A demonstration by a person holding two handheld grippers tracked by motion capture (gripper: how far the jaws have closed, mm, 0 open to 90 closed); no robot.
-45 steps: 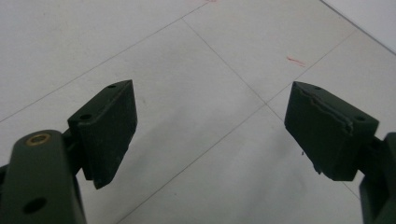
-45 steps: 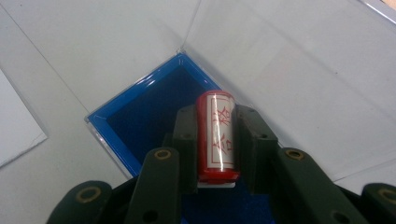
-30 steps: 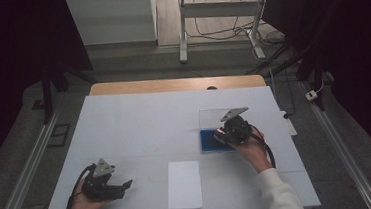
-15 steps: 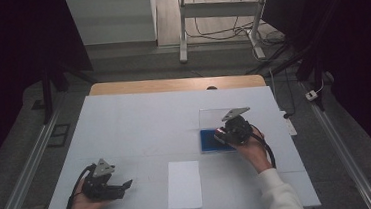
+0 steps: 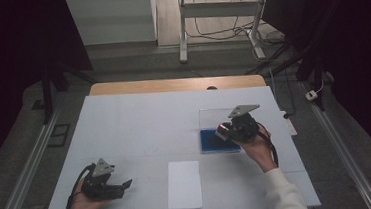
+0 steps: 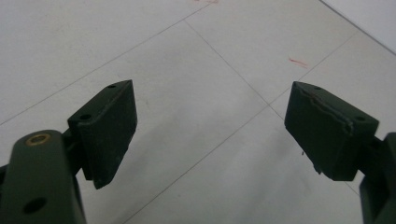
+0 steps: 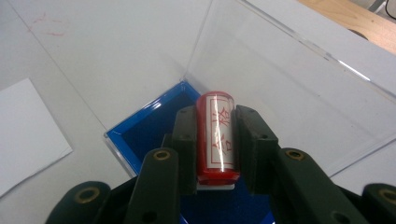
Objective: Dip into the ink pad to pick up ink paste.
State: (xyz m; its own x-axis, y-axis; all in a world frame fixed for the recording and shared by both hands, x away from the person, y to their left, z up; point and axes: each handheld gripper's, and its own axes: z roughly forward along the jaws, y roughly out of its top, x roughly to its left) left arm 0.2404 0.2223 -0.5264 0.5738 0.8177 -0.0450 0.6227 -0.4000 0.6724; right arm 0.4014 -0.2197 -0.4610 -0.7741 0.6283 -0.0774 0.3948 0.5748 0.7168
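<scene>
White paper sheet (image 5: pixel 183 184) on table (image 5: pixel 139 118) (wood edge at back).

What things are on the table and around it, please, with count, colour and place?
stamp: one, red with a white label, between the right gripper's pads, above the pad box
pad box: one, blue inside, clear lid open behind it, right half of table
paper: one, white, near edge, middle
table: one, white top, wooden far edge
cables: several, dark, on the floor beyond the table
left gripper: one, black, open, resting low at the near left
right gripper: one, black, shut on the stamp
</scene>
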